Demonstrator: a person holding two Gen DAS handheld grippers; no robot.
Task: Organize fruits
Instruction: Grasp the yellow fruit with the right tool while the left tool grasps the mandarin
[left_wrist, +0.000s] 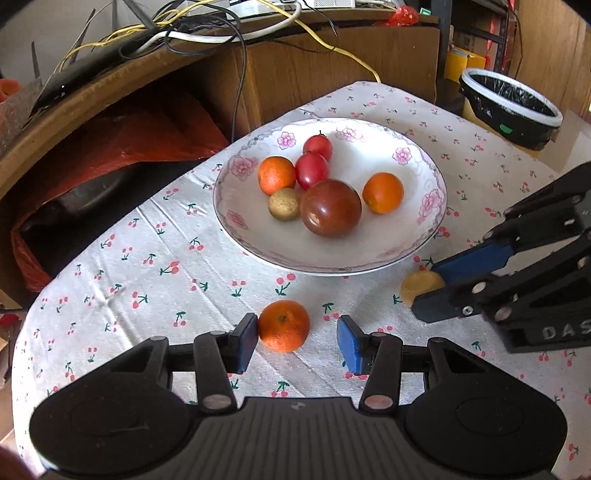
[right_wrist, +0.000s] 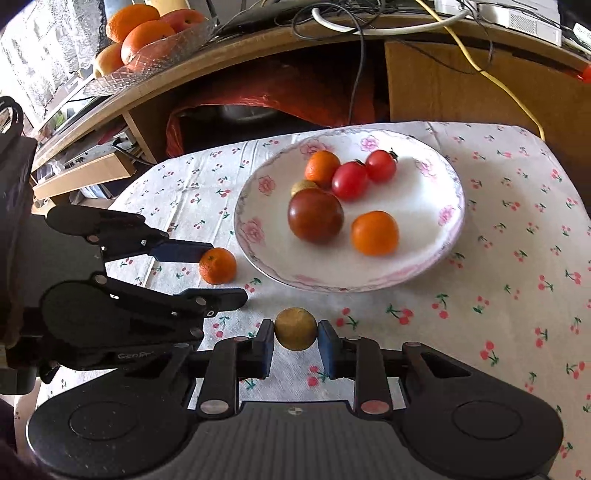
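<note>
The small orange (left_wrist: 283, 325) sits on the tabletop (left_wrist: 155, 280), just in front of the plate (left_wrist: 255, 243). The left gripper (left_wrist: 297, 338) is spread wide around it: one pad touches the orange's side, and the other pad stands off with a gap. An orange like this is probably light and a bit soft, with bumpy skin that should not slip much, so a gentle squeeze across its round middle looks like the best hold (too hard a squeeze could squash it). The right gripper (right_wrist: 295, 341) is set narrow around a little yellow-brown fruit (right_wrist: 295, 329), with a pad close on each side. It looks as if the pads touch the fruit, but I cannot tell if the grip is tight yet. This fruit is small and round, so it may roll away if it is pinched off-centre; the middle is the place to hold it. It is near the front of the plate too, on the cherry-print cloth. Both grippers are held low and nearly flat over the tabletop, pointing toward the plate, the left one beside the right. The plate already has two oranges, two small red tomatoes, one big dark tomato and one more little brown fruit. I think the two fruits on the cloth go there next.
</note>
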